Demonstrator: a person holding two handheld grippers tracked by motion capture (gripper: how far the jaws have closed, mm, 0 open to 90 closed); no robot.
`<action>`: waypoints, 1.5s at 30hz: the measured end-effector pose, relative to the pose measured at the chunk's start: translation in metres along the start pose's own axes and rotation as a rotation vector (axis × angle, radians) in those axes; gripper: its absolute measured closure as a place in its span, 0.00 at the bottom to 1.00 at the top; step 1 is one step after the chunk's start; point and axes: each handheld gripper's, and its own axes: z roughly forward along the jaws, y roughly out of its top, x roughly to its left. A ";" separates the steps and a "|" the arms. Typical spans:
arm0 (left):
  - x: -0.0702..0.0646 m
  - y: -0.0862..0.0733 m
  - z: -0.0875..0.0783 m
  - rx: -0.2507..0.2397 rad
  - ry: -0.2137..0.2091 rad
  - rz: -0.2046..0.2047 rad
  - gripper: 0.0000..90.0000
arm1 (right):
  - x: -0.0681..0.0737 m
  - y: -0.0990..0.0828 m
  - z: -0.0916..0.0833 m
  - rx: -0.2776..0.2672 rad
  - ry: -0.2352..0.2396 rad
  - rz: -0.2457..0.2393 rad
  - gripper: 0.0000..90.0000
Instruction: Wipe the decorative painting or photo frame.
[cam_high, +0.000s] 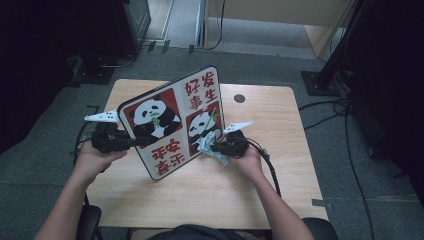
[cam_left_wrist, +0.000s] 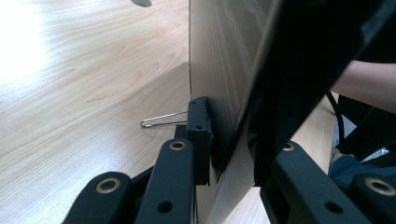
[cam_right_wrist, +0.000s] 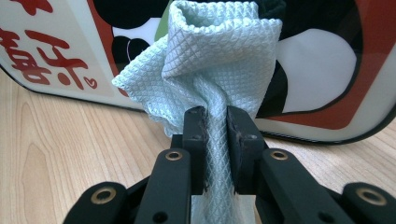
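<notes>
Panda board (cam_high: 172, 122) | pinched upright by left gripper (cam_high: 131, 141) | right gripper (cam_high: 216, 148) pinching pale-blue cloth (cam_high: 209, 145) against it

One wooden table (cam_high: 210, 190) carries the scene. Two tongs are counted: the left tongs (cam_high: 131, 141) and the right tongs (cam_high: 214, 148), one in each of the person's two hands. One board (cam_high: 172, 122) stands on the table, printed with two panda pictures and two panels of red characters. One pale blue cloth (cam_right_wrist: 219, 60) is present. One wire clip (cam_left_wrist: 163, 120) lies on the table. One dark round hole (cam_high: 239, 98) marks the tabletop.
</notes>
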 end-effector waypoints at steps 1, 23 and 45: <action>0.000 0.000 0.000 0.001 0.000 0.001 0.88 | 0.000 0.000 0.000 0.000 -0.002 0.000 0.88; 0.001 0.000 0.000 0.000 0.003 0.001 0.88 | 0.017 0.024 -0.019 -0.052 0.019 -0.011 0.89; 0.000 -0.001 0.001 0.000 0.008 0.003 0.88 | 0.040 0.121 -0.066 -0.107 0.033 -0.093 0.89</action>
